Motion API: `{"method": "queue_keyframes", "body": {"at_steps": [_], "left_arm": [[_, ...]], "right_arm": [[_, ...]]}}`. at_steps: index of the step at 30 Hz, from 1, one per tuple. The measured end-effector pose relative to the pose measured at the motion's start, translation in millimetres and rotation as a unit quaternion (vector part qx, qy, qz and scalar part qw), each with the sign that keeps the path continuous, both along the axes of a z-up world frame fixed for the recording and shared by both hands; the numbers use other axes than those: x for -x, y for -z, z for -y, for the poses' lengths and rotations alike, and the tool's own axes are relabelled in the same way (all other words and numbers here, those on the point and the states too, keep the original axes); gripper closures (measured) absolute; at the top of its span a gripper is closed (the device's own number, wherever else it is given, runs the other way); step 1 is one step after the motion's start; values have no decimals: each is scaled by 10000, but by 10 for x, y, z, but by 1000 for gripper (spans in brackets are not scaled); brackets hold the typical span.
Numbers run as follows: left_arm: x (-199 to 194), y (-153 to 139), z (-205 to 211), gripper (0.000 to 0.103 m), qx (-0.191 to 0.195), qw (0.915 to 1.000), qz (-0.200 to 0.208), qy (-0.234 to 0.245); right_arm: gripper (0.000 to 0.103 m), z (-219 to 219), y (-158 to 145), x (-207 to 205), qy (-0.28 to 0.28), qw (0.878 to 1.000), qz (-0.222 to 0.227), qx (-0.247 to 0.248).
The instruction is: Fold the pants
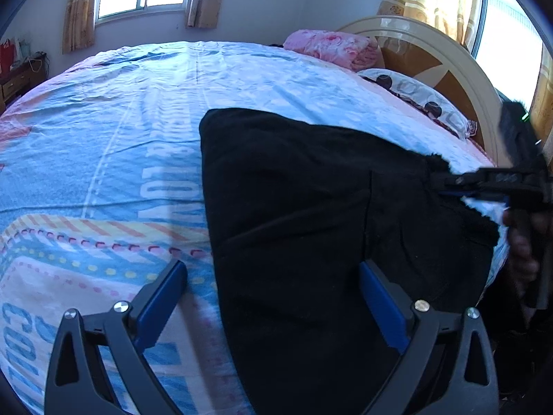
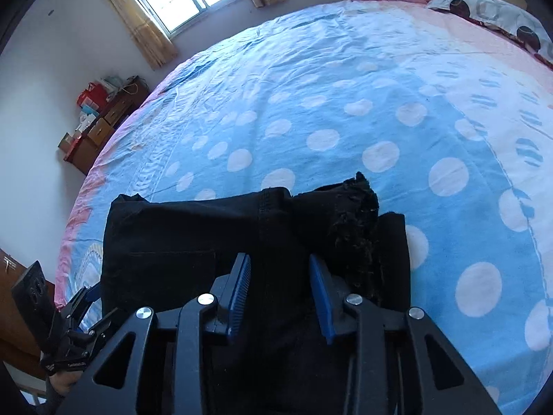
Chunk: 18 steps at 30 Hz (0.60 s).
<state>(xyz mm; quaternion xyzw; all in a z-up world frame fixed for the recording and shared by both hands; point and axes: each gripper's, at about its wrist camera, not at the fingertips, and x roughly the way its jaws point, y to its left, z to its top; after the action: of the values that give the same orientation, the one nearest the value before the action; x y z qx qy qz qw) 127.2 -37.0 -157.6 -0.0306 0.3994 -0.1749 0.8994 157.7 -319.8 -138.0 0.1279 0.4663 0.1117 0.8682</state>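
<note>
In the left wrist view, my left gripper (image 1: pixel 273 302) is spread wide, straddling the near-left edge of the black pants (image 1: pixel 311 207) lying on the bed (image 1: pixel 103 121); closing here risks pinching the sheet too. In the right wrist view, my right gripper (image 2: pixel 280 294) is partly spread above the pants (image 2: pixel 193 242), gripping nothing; the frayed hem (image 2: pixel 356 218) could snag and undo the fold.
</note>
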Motion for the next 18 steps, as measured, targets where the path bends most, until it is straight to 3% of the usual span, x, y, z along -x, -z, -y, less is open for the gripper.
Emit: {"method": "queue_keyframes", "body": {"at_steps": [4, 7, 11, 14, 16, 18], "left_arm": [[-12, 15, 0, 0, -28, 10000, -29, -52], [-9, 13, 1, 0, -26, 10000, -33, -45], [-12, 18, -23, 0, -6, 10000, -49, -18], [0, 20, -20, 0, -15, 10000, -37, 3], [13, 20, -25, 0, -5, 10000, -34, 18], [32, 11, -27, 0, -16, 10000, -29, 17]], "right_arm": [[61, -295, -383, 128, -86, 9964, 558, 631], [58, -600, -493, 93, -652, 9945, 684, 458], [58, -1079, -477, 5, -1271, 9869, 800, 584], [57, -1289, -328, -129, -1700, 9841, 499, 126], [57, -1384, -68, -324, -1678, 9851, -87, 362], [55, -1405, 81, -421, -1655, 9847, -256, 491]]}}
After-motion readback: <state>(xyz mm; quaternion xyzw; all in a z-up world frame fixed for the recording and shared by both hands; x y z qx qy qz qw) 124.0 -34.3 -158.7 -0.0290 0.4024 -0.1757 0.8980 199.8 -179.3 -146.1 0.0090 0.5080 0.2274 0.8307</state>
